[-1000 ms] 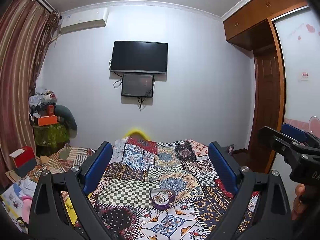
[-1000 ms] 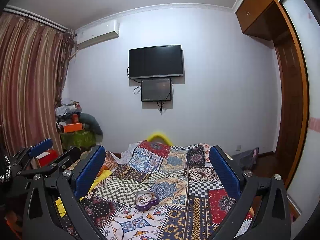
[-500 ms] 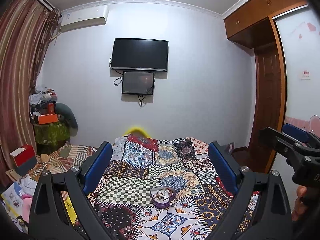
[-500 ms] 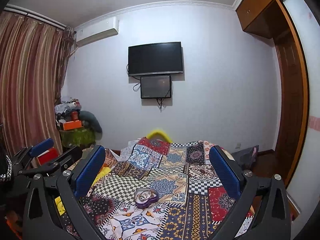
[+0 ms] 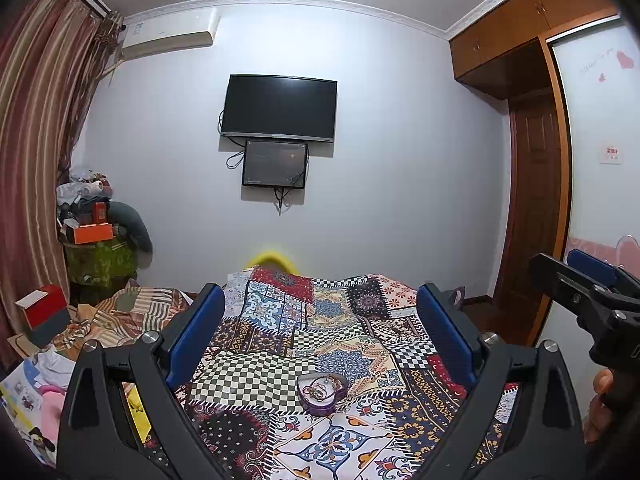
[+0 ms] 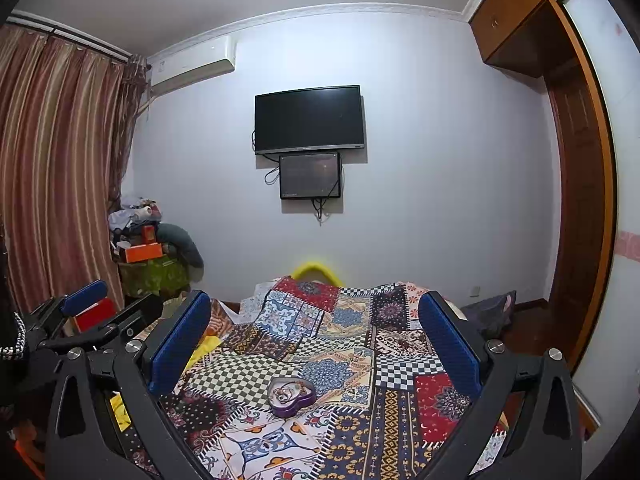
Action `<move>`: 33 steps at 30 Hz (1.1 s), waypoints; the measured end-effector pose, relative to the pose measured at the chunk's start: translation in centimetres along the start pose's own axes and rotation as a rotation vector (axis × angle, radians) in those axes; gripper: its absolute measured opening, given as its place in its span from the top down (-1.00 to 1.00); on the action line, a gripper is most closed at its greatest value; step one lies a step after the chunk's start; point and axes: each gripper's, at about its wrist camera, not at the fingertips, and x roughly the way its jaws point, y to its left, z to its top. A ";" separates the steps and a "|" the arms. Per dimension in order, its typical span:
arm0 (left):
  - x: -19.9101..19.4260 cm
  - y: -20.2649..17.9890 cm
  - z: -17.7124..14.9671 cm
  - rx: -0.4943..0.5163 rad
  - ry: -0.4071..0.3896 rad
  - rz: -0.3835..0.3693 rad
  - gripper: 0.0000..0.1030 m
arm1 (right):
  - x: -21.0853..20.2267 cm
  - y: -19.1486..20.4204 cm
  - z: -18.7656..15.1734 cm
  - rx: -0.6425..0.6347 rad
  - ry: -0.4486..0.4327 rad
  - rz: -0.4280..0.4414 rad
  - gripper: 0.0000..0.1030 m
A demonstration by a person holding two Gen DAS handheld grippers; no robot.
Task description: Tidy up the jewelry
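A purple heart-shaped box (image 5: 321,393) holding tangled jewelry sits open on the patchwork bedspread (image 5: 280,364). It also shows in the right wrist view (image 6: 291,395). My left gripper (image 5: 320,328) is open and empty, held above and short of the box. My right gripper (image 6: 316,332) is open and empty too, also raised short of the box. The right gripper also shows at the right edge of the left wrist view (image 5: 588,292). The left gripper also shows at the left edge of the right wrist view (image 6: 92,312).
The bed's far end meets a yellow object (image 5: 272,259) by the wall. A TV (image 5: 279,108) hangs above. Piled clutter (image 5: 96,240) and striped bedding (image 5: 132,312) lie left of the bed. A wooden wardrobe and door (image 5: 532,208) stand on the right.
Both cameras have tilted slightly downward and nearer; the bed and box sit a little higher in view. Both grippers stay open.
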 end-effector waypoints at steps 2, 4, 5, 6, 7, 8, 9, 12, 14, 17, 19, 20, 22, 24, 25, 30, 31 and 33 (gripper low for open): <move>-0.1 0.0 -0.1 0.000 -0.002 -0.001 -0.88 | 0.0 0.0 0.0 0.001 -0.001 0.000 -1.00; 0.0 -0.1 -0.1 0.002 -0.001 -0.004 -0.88 | -0.1 -0.1 0.0 0.004 -0.001 0.003 -1.00; 0.0 -0.1 -0.1 0.003 0.001 -0.008 -0.88 | -0.1 -0.1 -0.1 0.004 -0.002 0.003 -1.00; 0.0 -0.1 -0.1 0.003 0.002 -0.010 -0.88 | -0.1 -0.2 -0.1 0.004 -0.003 0.001 -1.00; 0.0 -0.1 -0.1 0.004 0.003 -0.011 -0.88 | -0.1 -0.2 0.0 0.004 -0.003 0.000 -1.00; 0.1 -0.1 -0.1 0.006 0.004 -0.011 -0.88 | -0.1 -0.2 -0.1 0.005 -0.003 0.001 -1.00; 0.1 -0.1 -0.2 0.007 0.006 -0.012 -0.88 | -0.2 -0.1 -0.2 0.005 -0.003 0.002 -1.00; 0.3 -0.2 -0.2 0.005 0.017 -0.022 -0.88 | -0.2 -0.1 -0.2 0.004 -0.003 0.002 -1.00; 0.4 -0.1 -0.3 0.003 0.024 -0.029 -0.88 | -0.2 -0.2 -0.1 0.005 -0.004 0.000 -1.00; 0.4 0.1 -0.3 0.001 0.027 -0.034 -0.88 | -0.1 -0.2 -0.1 0.005 -0.003 -0.002 -1.00; 0.4 0.1 -0.3 0.000 0.030 -0.039 -0.88 | -0.1 -0.2 -0.1 0.004 -0.002 -0.003 -1.00; 0.5 0.2 -0.3 0.000 0.031 -0.042 -0.88 | 0.0 -0.2 -0.1 0.003 -0.001 -0.005 -1.00; 0.5 0.1 -0.3 0.003 0.031 -0.046 -0.88 | 0.0 -0.2 -0.1 0.004 0.001 -0.002 -1.00; 0.5 0.1 -0.3 0.008 0.031 -0.046 -0.88 | 0.0 -0.1 -0.1 0.006 0.003 0.002 -1.00; 0.5 0.0 -0.4 0.010 0.030 -0.047 -0.88 | 0.1 -0.1 -0.1 0.005 0.002 0.001 -1.00; 0.8 0.0 -0.5 0.014 0.035 -0.052 -0.88 | 0.4 -0.1 -0.2 0.006 0.007 -0.001 -1.00; 0.9 0.0 -0.6 0.014 0.036 -0.052 -0.88 | 0.5 -0.1 -0.3 0.006 0.009 -0.002 -1.00; 1.2 0.2 -0.8 0.012 0.042 -0.047 -0.88 | 0.7 -0.2 -0.4 0.006 0.014 -0.004 -1.00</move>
